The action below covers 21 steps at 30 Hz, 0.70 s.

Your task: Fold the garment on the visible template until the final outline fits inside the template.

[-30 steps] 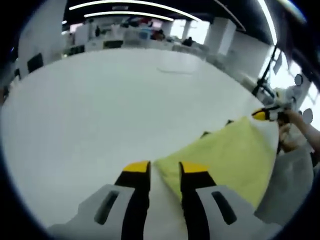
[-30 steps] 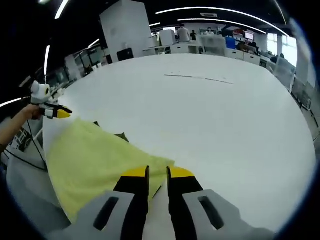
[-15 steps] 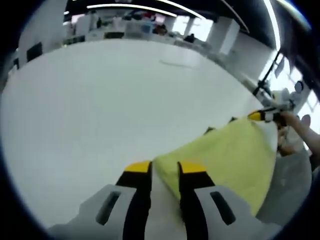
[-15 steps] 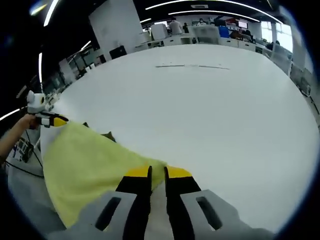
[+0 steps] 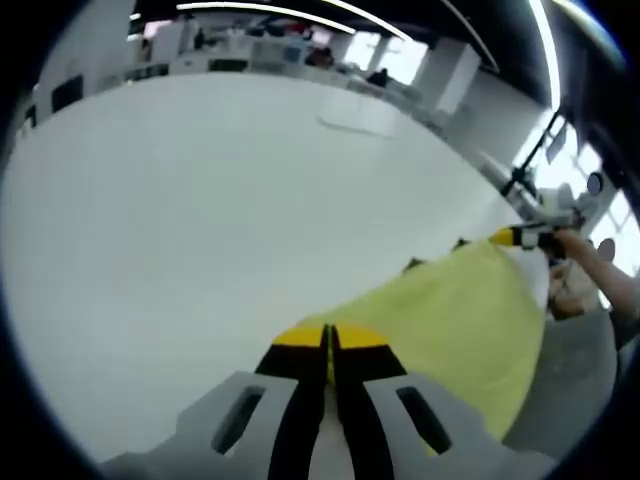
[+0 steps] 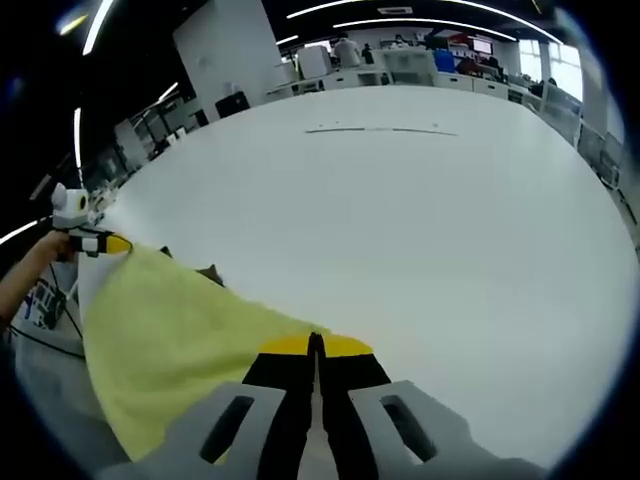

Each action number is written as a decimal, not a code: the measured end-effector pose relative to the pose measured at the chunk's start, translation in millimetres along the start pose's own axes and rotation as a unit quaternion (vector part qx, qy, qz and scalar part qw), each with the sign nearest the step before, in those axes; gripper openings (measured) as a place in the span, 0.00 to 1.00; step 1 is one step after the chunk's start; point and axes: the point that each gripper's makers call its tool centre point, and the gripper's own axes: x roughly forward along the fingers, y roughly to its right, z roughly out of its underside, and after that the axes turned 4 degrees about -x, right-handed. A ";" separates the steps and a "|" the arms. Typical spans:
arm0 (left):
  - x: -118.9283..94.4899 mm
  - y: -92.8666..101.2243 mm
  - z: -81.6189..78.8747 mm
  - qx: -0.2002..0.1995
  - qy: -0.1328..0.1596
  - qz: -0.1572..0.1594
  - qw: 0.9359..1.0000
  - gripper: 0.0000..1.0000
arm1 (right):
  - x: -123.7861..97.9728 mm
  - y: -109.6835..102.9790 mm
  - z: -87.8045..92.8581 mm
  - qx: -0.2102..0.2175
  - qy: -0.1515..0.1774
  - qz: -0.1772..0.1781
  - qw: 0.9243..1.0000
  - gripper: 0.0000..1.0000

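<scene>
A yellow garment (image 5: 455, 320) hangs stretched over the near edge of the white table (image 5: 200, 200). My left gripper (image 5: 328, 335) is shut on one top corner of it. In the left gripper view my right gripper (image 5: 512, 236) holds the far corner at the right. In the right gripper view the yellow garment (image 6: 170, 320) spreads to the left, and my right gripper (image 6: 315, 345) is shut on its corner. My left gripper (image 6: 115, 243) shows there at the other corner. Small dark bits (image 5: 412, 265) peek above the garment's top edge.
A thin dark line (image 6: 380, 130) is marked far out on the table (image 6: 450, 230). A person's hand (image 5: 590, 255) holds the far gripper. Desks and people stand in the office behind the table. The grey floor (image 5: 570, 370) lies below the table's edge.
Both grippers' jaws were apart beside the garment's corners; now both have shut on the cloth. The garment's top edge is pulled straighter between them.
</scene>
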 end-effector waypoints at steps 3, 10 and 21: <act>-0.3 -0.2 1.1 -0.003 -0.002 0.002 1.000 0.03 | 1.2 -2.4 2.6 0.011 -0.003 -0.007 1.000 0.13; 4.8 -1.7 3.6 0.002 -0.008 -0.004 1.000 0.06 | 5.3 -1.9 0.0 0.002 -0.001 0.002 1.000 0.06; 10.2 -0.7 5.3 0.006 -0.017 -0.004 1.000 0.00 | 4.1 -3.9 1.4 -0.001 -0.004 0.002 1.000 0.04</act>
